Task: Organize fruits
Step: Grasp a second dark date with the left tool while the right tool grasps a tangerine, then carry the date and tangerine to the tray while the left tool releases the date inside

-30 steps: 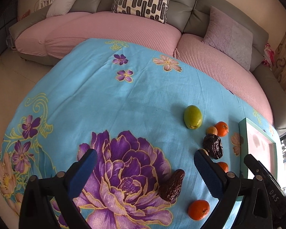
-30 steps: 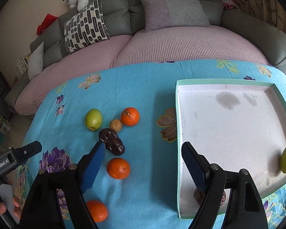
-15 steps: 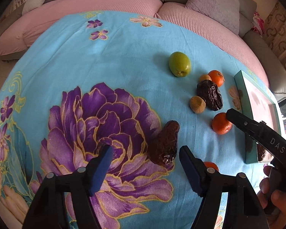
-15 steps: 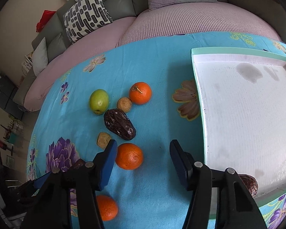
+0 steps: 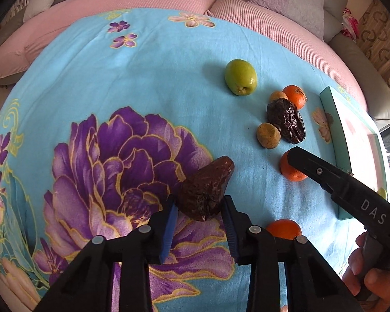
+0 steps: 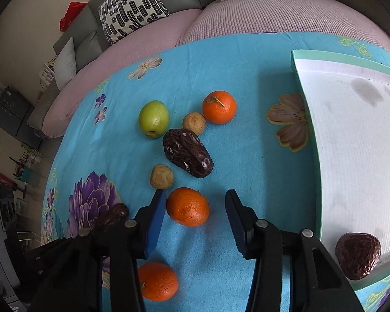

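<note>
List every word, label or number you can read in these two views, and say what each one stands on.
"DAS": white letters on the black body of the right gripper, seen in the left wrist view.
Nothing else can be read: the fruits, the tray and the tablecloth carry no writing, and the background clutter is too small to tell.

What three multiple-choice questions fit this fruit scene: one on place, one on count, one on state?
1. Where does the date between the left gripper jaws lie? A in the tray; B on the purple flower print; C on the sofa.
2. How many mandarins does the right wrist view show? A two; B three; C five.
3. How do the right gripper jaws stand? A open around a mandarin; B shut on a lime; C shut on nothing.
Answers: B, purple petals surround it; B, three orange fruits are visible; A, a gap shows beside the mandarin.
</note>
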Motion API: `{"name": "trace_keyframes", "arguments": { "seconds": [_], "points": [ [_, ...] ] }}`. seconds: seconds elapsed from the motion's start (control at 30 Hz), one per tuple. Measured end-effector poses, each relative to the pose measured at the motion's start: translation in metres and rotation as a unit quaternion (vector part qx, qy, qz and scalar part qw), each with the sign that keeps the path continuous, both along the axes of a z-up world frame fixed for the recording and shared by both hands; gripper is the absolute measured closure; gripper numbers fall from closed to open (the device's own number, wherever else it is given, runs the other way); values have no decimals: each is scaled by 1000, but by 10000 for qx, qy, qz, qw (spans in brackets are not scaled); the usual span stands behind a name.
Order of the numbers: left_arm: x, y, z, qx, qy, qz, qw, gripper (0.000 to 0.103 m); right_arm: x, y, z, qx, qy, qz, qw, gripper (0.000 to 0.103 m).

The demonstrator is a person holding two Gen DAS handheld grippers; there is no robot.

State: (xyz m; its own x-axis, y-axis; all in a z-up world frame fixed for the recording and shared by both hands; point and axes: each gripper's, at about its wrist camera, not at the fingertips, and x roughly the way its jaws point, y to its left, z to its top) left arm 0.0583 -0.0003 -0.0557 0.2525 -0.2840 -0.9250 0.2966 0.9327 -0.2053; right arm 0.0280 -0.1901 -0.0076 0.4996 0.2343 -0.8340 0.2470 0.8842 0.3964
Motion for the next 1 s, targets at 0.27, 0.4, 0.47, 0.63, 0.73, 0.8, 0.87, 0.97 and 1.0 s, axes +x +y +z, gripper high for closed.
{"name": "trace_keyframes", "arguments": {
  "seconds": [0.27, 0.4, 0.47, 0.63, 0.73, 0.8, 0.87, 0.97, 1.0],
  "points": [
    [9, 19, 6, -79, -97, 279, 9995, 67, 2, 11, 0, -54, -11, 167, 9998, 68],
    [14, 27, 12, -172, -152, 419, 9989, 67, 0, 8, 3, 16, -44, 85, 10000, 68],
    [15, 30, 14, -230, -185, 445, 9986, 67, -1, 6, 6, 7, -87, 25, 10000, 68],
    [14, 32, 26, -337, -319, 455, 9979, 67, -6, -1, 19, -75, -253, -158, 9995, 68],
    [14, 36, 36, -401, -411, 477, 9972, 67, -9, -6, 28, -173, -358, -259, 9989, 68],
    [14, 40, 42, -435, -452, 490, 9968, 67, -11, -9, 34, -255, -422, -334, 9982, 68],
    [14, 41, 48, -486, -519, 512, 9962, 67, -12, -13, 39, -363, -473, -394, 9974, 68],
    [17, 36, 58, -447, -618, 517, 9957, 67, -14, -20, 46, -449, -557, -501, 9962, 68],
    [18, 33, 60, -408, -645, 498, 9958, 67, -16, -23, 49, -521, -579, -560, 9954, 68]
  ]
}}
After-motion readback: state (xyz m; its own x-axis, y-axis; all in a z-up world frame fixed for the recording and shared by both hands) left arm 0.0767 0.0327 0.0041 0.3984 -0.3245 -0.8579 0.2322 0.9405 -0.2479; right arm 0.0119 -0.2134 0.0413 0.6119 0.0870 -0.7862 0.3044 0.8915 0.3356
